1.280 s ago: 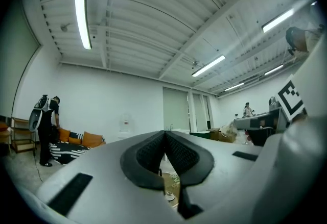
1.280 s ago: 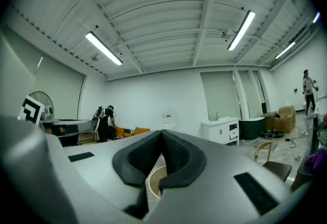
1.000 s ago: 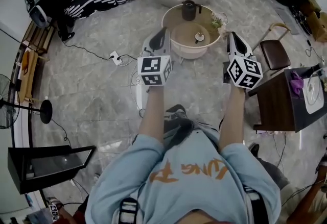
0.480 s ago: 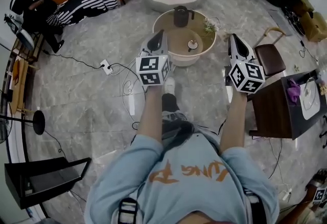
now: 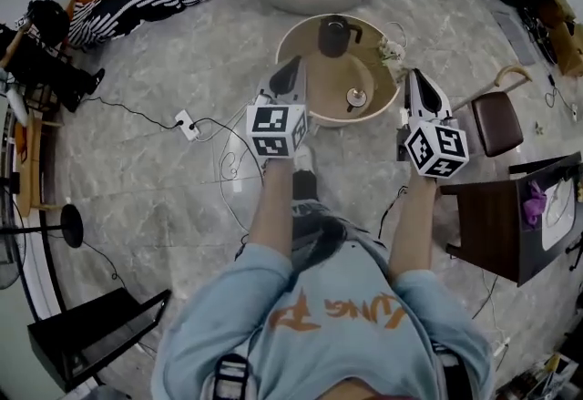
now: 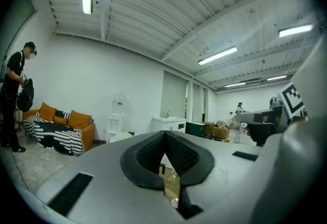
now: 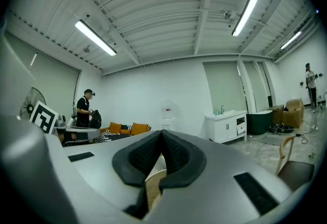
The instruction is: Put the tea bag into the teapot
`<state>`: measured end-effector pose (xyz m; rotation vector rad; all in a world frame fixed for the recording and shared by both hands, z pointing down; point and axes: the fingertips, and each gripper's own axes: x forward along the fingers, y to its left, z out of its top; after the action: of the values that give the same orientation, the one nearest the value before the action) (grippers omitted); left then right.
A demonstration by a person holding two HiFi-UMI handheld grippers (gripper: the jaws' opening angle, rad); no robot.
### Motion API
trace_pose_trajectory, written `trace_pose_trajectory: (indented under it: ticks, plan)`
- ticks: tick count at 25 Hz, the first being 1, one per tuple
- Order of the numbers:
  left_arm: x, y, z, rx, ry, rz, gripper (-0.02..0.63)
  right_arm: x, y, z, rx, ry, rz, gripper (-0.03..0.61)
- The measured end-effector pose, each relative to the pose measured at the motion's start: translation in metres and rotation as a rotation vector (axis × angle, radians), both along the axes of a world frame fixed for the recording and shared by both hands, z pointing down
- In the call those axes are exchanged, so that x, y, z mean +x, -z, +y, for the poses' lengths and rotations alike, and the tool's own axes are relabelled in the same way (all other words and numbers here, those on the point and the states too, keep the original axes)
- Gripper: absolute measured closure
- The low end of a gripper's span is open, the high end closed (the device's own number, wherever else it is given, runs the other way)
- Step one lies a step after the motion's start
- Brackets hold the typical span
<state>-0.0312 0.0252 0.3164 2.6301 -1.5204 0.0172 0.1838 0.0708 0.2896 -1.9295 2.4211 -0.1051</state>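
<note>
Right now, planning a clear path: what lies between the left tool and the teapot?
Only bare tabletop; the head view shows nothing between the left tool and the teapot.

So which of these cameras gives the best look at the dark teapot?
The head view: the whole teapot stands on the round table, seen from above. The left gripper view shows only a dark sliver, perhaps it, between its jaws; the right gripper view shows none of it.
</note>
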Motion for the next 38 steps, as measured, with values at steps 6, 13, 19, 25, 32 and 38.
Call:
trace_pose_trajectory:
  ticks: [6, 13, 19, 25, 32, 38]
  plan:
    - [0.003, -0.038, -0.113, -0.093, -0.017, 0.021, 0.589, -0.007, -0.036, -0.111, -0.119, -0.003, 0.039, 0.565]
    - [0.011, -0.088, -0.219, -0.217, -0.095, -0.025, 0.589, -0.035, -0.075, -0.228, -0.270, 0.031, 0.128, 0.565]
    - [0.025, -0.129, -0.265, -0.291, -0.129, -0.037, 0.589, -0.044, -0.127, -0.272, -0.384, 0.057, 0.147, 0.565]
    - [0.054, -0.167, -0.284, -0.379, -0.151, -0.051, 0.589, -0.027, -0.167, -0.290, -0.466, 0.073, 0.119, 0.566]
    - [0.065, -0.208, -0.304, -0.467, -0.109, -0.074, 0.589, -0.011, -0.232, -0.315, -0.579, 0.136, 0.114, 0.565]
    - [0.069, -0.246, -0.314, -0.543, -0.087, -0.087, 0.589, -0.016, -0.275, -0.338, -0.643, 0.265, 0.266, 0.565]
